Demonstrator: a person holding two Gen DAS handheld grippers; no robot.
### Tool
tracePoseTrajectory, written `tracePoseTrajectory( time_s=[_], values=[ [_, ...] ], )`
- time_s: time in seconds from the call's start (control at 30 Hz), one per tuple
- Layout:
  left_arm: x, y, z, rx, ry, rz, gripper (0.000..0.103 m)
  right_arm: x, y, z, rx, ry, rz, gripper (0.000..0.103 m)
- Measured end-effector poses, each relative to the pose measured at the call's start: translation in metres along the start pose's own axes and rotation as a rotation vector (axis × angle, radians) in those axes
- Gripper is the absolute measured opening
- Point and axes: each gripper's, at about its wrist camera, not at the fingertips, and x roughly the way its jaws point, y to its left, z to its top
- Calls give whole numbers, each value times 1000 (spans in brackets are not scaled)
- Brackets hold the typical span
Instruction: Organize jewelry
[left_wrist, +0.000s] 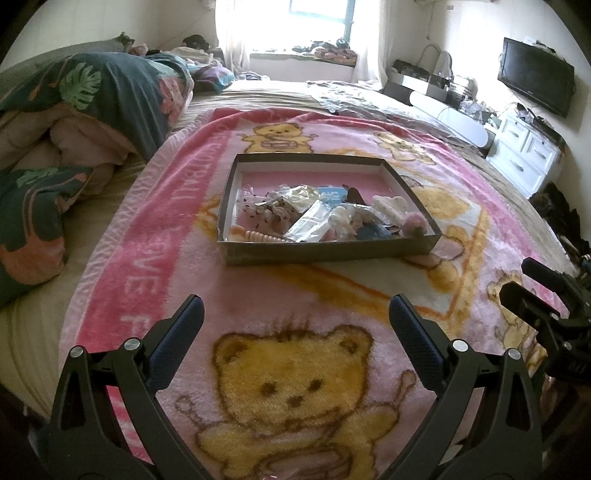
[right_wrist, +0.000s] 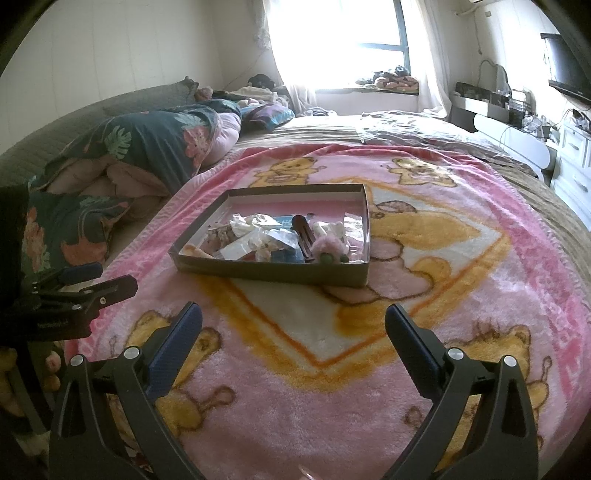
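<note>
On the bed's pink blanket (left_wrist: 155, 258), the box (left_wrist: 325, 253) of tangled jewelry (left_wrist: 317, 216) sits beyond both wide-open, empty tools, left tool (left_wrist: 295, 321) and right tool (right_wrist: 293, 325); a grab may snag several pieces.

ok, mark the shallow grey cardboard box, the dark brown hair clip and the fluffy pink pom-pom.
shallow grey cardboard box (left_wrist: 325, 251), left wrist view, near wall
dark brown hair clip (right_wrist: 303, 236), right wrist view, mid body
fluffy pink pom-pom (right_wrist: 328, 244), right wrist view, centre
</note>
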Motion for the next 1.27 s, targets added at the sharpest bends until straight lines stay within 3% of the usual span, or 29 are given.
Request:
tracePoseTrajectory(
  time_s=[0.53, 0.97, 1.17, 1.27],
  values=[
    [1, -6, -1, 11, 0, -8, 94, 0, 3, -1, -2, -2, -1, 99],
    [6, -2, 0, -21, 15, 11, 94, 6, -19, 7, 22, 3, -21, 99],
    [36, 38, 7, -107, 58, 120, 94, 39, -68, 14, 69, 32, -99, 99],
    [56, 85, 17, -192, 74, 192, 94, 71, -129, 25, 124, 58, -230, 99]
  ],
)
